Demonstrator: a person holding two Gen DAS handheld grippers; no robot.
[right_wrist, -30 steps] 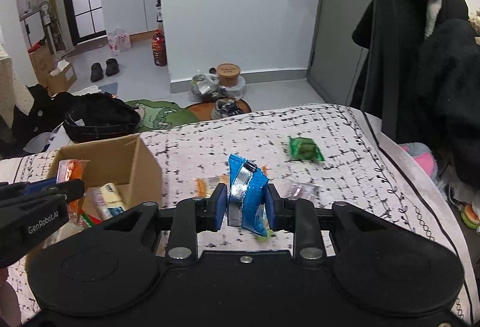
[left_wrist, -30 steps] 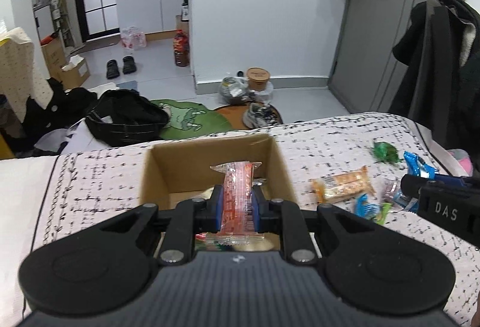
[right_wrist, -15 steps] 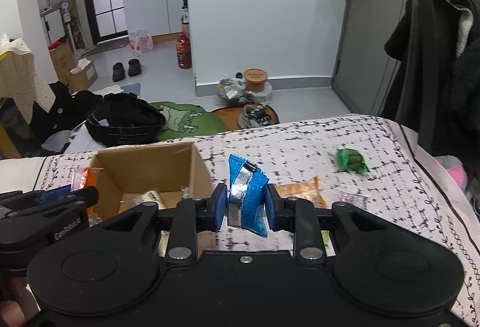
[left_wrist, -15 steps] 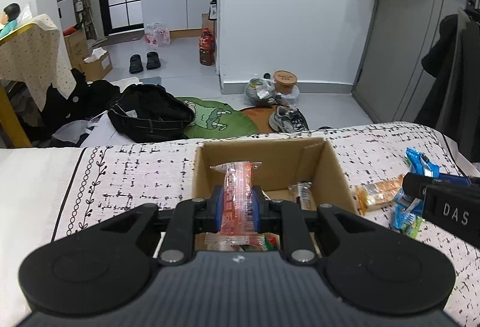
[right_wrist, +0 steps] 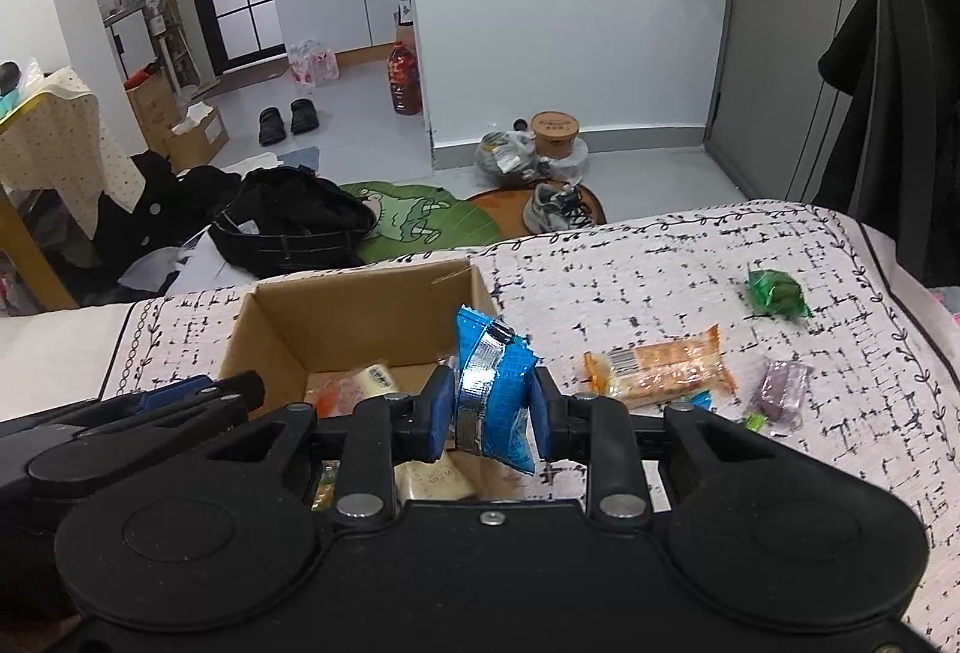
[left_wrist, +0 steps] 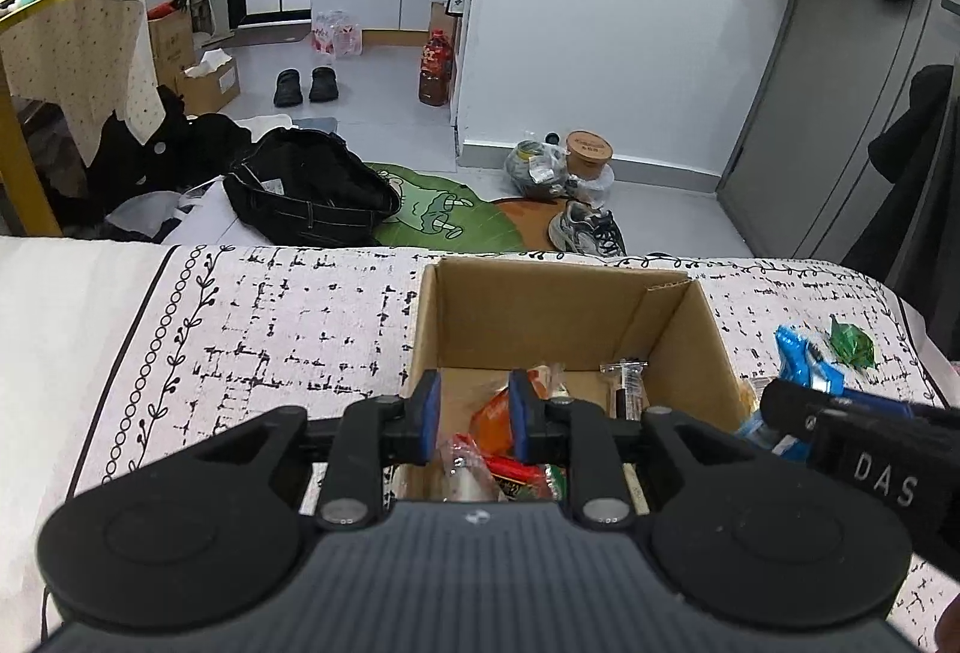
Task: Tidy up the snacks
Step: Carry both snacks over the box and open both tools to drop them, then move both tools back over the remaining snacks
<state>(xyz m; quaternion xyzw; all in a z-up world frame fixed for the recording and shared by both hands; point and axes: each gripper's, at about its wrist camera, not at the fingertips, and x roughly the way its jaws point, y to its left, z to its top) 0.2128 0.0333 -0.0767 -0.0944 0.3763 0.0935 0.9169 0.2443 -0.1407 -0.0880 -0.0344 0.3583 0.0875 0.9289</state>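
Observation:
An open cardboard box (left_wrist: 540,317) sits on the patterned cloth. Over its near side hangs my left gripper (left_wrist: 474,413), its jaws opening with nothing pressed between the blue pads. The orange-red snack packet (left_wrist: 495,416) lies below them in the box among other wrapped snacks. My right gripper (right_wrist: 489,407) is shut on a blue and silver snack packet (right_wrist: 492,383) just over the box's right wall (right_wrist: 480,287). In the left wrist view that blue packet (left_wrist: 798,359) shows to the right of the box.
On the cloth to the right lie an orange-wrapped snack (right_wrist: 660,368), a green packet (right_wrist: 774,293) and a small purple one (right_wrist: 780,392). Beyond the bed's far edge the floor holds a black bag (left_wrist: 312,197), a green mat and shoes.
The left gripper let go of the orange-red packet, which now lies in the box. The right gripper carried the blue packet leftward to the box's right wall.

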